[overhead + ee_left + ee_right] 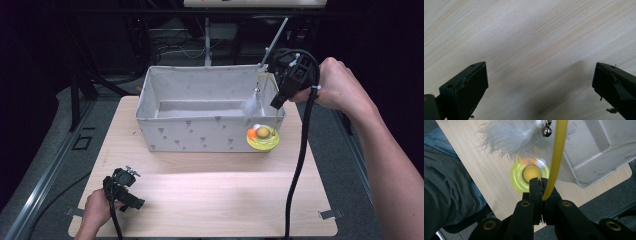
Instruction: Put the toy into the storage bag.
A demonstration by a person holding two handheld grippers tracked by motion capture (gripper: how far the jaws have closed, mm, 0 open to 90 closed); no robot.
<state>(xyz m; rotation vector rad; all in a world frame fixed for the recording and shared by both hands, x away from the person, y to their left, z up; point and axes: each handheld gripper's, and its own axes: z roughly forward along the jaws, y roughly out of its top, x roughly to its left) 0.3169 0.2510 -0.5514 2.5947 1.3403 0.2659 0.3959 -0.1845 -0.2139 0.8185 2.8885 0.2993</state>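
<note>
The right gripper (278,102) is held up off the table (210,200) by the person's right hand (336,85), its jaws pressed together on a thin yellow wand (555,157) that arcs up and away from them. From the far end of that wand a white feather tuft (250,106) and a small silver bell (546,130) dangle, just ahead of the jaws and over the near right corner of the grey fabric bin (200,131). Straight below the jaw tips sits the toy's round yellow base (263,139), with an orange ball (251,133) at its edge and a duller yellow dome (532,173) in the middle; whether the base rests on the tabletop or hangs just clear of it is hard to judge from here. The base is right against the bin's front wall, outside it. A black cable (299,160) trails from this gripper down across the table toward the person. Well away, at the near left corner of the table, the left hand (95,212) holds the left gripper (131,201) low over the bare wood, its two black jaws spread wide with nothing between them but wood grain.
</note>
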